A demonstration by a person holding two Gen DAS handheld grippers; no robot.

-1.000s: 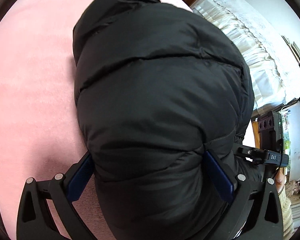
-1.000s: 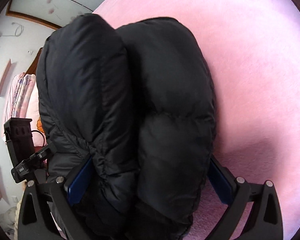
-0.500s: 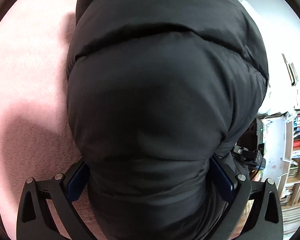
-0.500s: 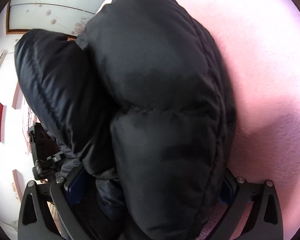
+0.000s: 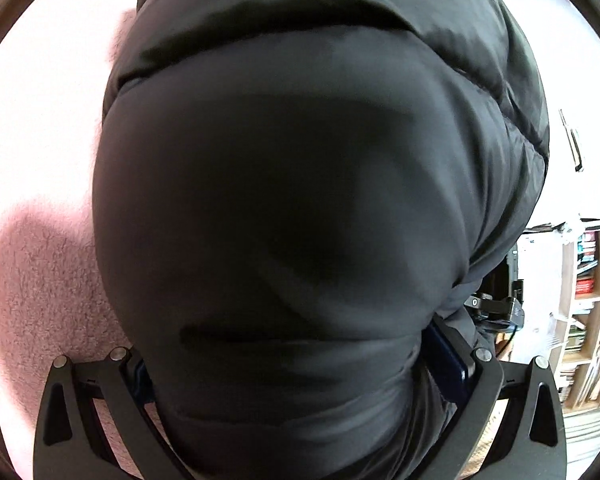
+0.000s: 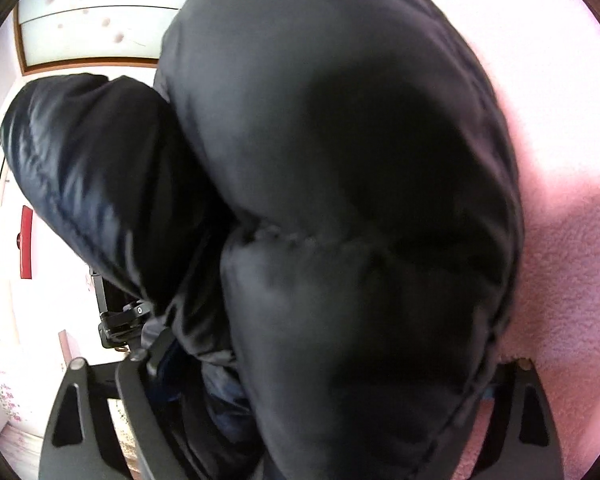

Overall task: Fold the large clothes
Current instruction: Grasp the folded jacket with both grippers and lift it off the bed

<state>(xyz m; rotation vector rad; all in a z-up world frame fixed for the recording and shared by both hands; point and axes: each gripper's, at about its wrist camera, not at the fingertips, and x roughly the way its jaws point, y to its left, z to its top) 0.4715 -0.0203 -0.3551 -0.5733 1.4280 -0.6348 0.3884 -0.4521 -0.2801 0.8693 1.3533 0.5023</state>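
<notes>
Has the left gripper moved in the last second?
Yes. The left gripper, shut on the black puffer jacket, swung away from the white curtain; a bookshelf now fills that right edge.

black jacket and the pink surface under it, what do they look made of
Black jacket: likely smooth synthetic shell, nylon or polyester, over puffy filling; slight sheen and stitched quilt seams show. Pink surface: looks like plush fleece or pile fabric, matte, with a nubby, fuzzy texture.

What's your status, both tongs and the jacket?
Left tongs and right tongs both clamped on the black puffer jacket. Jacket bunched thick, over the pink blanket. Jacket fills both views; obstructions can't be judged.
</notes>
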